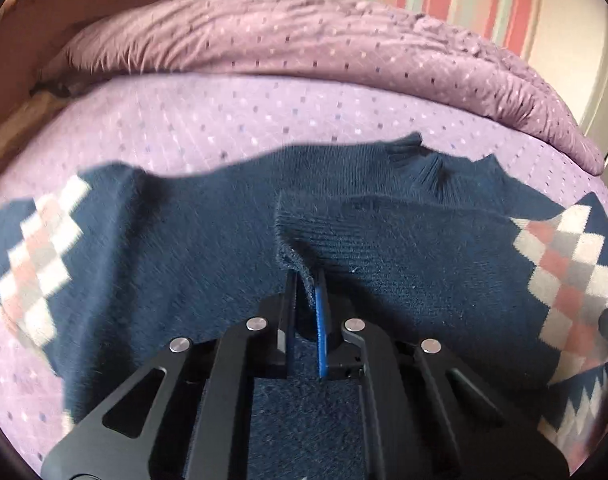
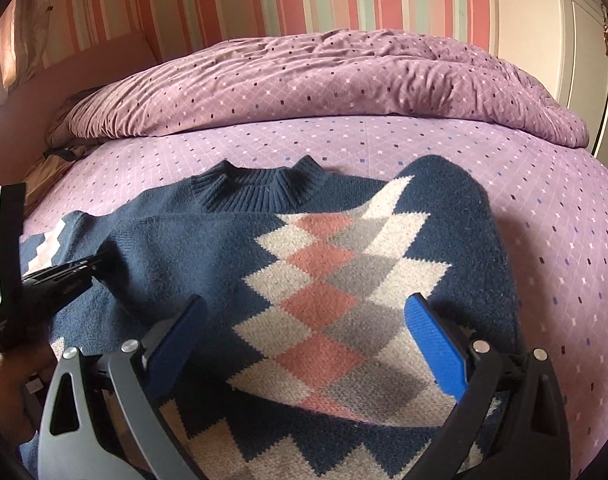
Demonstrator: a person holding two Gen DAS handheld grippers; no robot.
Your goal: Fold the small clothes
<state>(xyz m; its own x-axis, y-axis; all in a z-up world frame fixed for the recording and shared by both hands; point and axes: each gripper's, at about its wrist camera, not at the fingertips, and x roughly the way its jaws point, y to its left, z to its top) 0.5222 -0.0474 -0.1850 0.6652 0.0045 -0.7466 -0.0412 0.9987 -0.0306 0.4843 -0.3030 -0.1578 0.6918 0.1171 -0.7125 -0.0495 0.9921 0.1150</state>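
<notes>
Navy sweater [image 2: 208,248] lies flat on purple bed sheet [image 2: 543,216], below rumpled duvet. My left gripper [image 1: 304,280] pinched tight on sleeve cuff. My right gripper [image 2: 304,328] wide open over diamond pattern, holding nothing.

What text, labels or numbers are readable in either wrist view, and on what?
Nothing legible.
Small pale print on the black body of the left claw, at the left edge of the right wrist view: too small and blurred to read.
Sweater: argyle pattern only, no tag or wording in view.
Bedspread and folded duvet: small square dots only.
Right claw: no markings visible.
</notes>
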